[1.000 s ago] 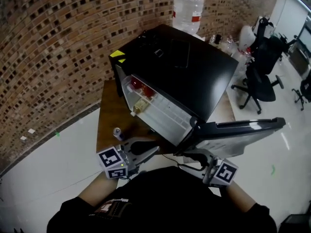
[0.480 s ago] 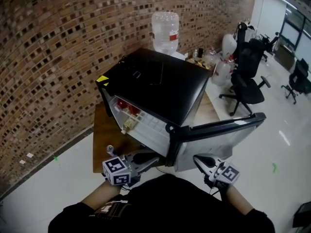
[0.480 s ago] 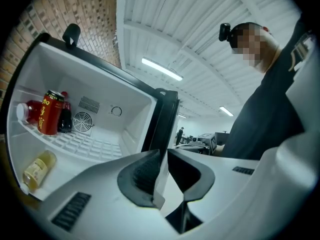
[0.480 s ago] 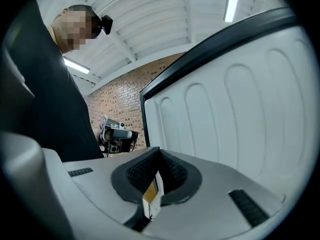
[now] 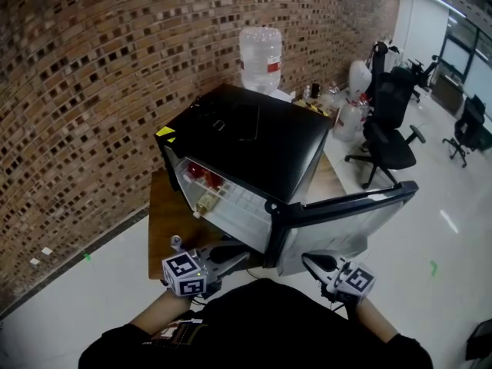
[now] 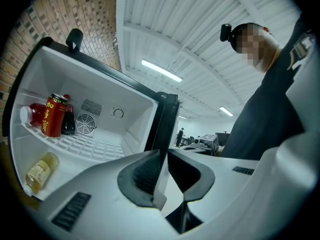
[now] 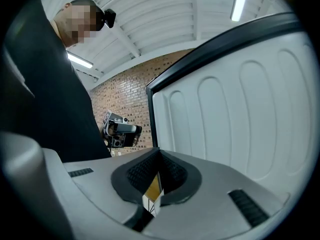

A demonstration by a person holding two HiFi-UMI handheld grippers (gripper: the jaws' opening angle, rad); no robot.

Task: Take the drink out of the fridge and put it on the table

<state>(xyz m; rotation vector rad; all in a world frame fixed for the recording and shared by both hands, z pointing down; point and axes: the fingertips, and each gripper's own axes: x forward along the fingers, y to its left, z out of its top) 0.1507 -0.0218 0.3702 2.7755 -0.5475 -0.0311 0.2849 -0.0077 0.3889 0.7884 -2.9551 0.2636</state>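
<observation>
Since a second earlier, the door (image 5: 347, 206) had swung wider from the fridge (image 5: 254, 141). The right gripper (image 5: 309, 260) had come off the door's edge and dropped below it, with its jaws now pressed together on nothing. Beyond them, the right gripper view showed only the door's white ribbed liner. We took that release to mean the door stood open by itself and needed no more holding. The left gripper (image 5: 244, 254) hovered low in front of the opening, above the front of the table (image 5: 165, 221). Its jaws were a narrow slit apart with nothing between them, and it was aimed into the cabinet as if lining up a reach. Every drink we could see inside was untouched. The red can (image 6: 54, 115) stood upright on the upper shelf, with a red bottle (image 6: 31, 114) just beside it on one side and a dark bottle (image 6: 68, 122) on the other. A yellow bottle (image 6: 41, 170) lay on its side lower down, near the front. A small can (image 5: 176, 241) stood on the table near the left gripper (we could not tell whether it belonged to the job). We judged that the taking-out had not yet begun. We also judged that the left jaws would have to spread well wider before they could fit round the red can.
</observation>
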